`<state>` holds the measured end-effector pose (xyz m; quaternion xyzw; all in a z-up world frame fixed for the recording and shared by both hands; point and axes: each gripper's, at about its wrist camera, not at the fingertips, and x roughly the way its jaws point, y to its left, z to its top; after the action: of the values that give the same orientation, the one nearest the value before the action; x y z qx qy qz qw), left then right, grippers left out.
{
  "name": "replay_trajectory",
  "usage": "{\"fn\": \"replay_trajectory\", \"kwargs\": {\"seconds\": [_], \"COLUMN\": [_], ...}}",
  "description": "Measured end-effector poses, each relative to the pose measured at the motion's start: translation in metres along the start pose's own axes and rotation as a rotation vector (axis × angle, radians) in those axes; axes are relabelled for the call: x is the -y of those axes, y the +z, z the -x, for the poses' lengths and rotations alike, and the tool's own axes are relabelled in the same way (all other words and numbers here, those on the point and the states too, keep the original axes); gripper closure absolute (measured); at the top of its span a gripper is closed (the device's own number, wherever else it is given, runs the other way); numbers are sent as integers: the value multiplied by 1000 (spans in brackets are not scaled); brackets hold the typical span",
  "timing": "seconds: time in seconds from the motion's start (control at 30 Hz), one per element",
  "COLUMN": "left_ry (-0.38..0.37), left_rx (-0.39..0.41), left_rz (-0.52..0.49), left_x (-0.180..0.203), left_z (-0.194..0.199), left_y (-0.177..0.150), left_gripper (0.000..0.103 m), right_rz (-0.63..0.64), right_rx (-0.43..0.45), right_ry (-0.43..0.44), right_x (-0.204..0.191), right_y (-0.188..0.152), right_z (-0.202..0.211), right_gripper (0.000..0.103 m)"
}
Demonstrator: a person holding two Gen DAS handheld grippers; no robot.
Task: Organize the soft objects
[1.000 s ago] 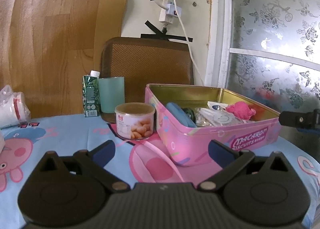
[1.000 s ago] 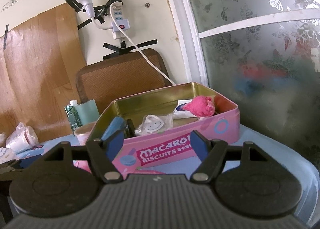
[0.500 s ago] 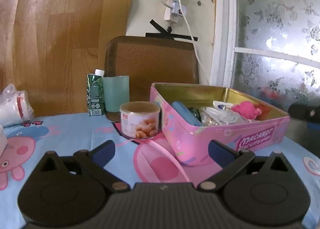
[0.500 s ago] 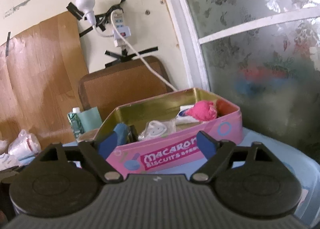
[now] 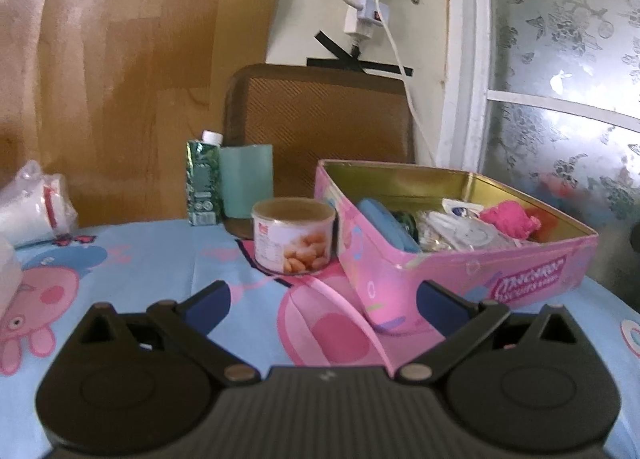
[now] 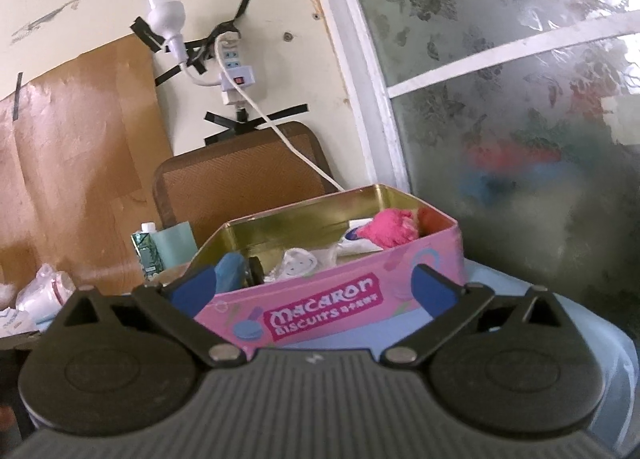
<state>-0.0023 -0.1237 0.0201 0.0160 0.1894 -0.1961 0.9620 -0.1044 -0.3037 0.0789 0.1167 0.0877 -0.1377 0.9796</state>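
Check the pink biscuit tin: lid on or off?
Off. The pink biscuit tin stands open-topped, gold inner walls showing, pink plush inside.

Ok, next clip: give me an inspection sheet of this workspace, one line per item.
Surface: table under a blue cartoon-pig cloth.
Job's things: open pink biscuit tin holding a pink plush, a blue pouch and clear-wrapped items.
Clutter: round can beside the tin; green carton and teal cup behind it; white wrapped bundle at the left edge.
Grippers: left gripper open, empty; right gripper opening, nothing between its jaws.
Cables: white cord runs from a taped power strip down behind the tin.
Surroundings: brown chair back, frosted floral window.
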Motion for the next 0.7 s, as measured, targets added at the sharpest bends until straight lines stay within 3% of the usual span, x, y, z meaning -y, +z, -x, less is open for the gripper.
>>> {"fn": "replay_trajectory", "kwargs": {"seconds": [0.2,0.43,0.7], "left_ry": [-29,37,86], "left_rx": [-32,-94,-151], "left_rz": [79,-47,-46], "left_x": [11,47,57], "left_z": [21,43,48], "left_y": [24,38,45], "left_gripper": [0,0,0], "right_rz": [-15,-7,14], "right_rx": [-39,-67,-88], "right_ry": [19,66,100], "right_x": [8,10,7], "right_y": [0,10,19], "right_z": [2,10,14], "right_gripper": [0,0,0]}}
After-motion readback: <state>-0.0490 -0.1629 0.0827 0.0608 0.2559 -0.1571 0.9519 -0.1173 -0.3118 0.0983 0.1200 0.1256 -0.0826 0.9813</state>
